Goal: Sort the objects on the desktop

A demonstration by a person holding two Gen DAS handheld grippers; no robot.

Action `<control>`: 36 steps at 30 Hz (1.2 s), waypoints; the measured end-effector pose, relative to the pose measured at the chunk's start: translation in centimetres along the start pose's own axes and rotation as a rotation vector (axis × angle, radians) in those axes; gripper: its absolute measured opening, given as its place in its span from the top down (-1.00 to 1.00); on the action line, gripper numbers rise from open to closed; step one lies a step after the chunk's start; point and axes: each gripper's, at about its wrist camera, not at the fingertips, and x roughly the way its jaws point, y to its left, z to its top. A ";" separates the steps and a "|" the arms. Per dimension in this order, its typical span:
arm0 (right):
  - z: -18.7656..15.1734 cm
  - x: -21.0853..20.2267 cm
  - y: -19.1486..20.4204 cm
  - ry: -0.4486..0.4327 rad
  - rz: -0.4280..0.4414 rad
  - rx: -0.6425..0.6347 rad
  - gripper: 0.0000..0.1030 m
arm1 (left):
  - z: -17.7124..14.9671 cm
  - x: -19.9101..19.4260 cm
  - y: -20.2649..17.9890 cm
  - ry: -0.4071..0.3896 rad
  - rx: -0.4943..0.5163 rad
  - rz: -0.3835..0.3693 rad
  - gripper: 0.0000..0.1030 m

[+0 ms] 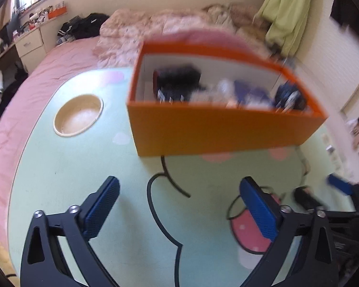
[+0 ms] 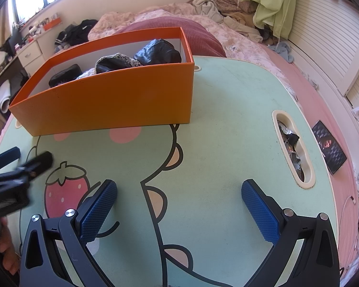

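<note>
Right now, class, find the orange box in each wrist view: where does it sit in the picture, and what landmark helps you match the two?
Left wrist view: orange box sits upper centre-right, blurred, on the green table.
Right wrist view: orange box sits upper left, sharp.
Shared landmark: the strawberry print on the tabletop.

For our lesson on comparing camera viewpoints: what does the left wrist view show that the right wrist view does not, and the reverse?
Only the left wrist view shows the round cup recess in the table. Only the right wrist view shows the long slot holding scraps and the tablet on the pink bedding. Both show the orange box with dark items inside, the green cartoon table, and both open, empty grippers.
</note>
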 end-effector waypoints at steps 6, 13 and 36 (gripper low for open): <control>0.0 0.0 0.0 0.000 0.000 0.003 -1.00 | 5.4 -7.3 -0.3 -0.290 0.110 -0.006 -0.66; 0.0 0.0 0.0 -0.001 -0.002 0.006 -1.00 | 13.2 0.1 0.5 0.074 0.055 -0.119 0.50; 0.0 0.0 0.0 -0.004 -0.004 0.018 -1.00 | 13.9 6.6 -1.6 0.238 0.405 -0.093 -0.10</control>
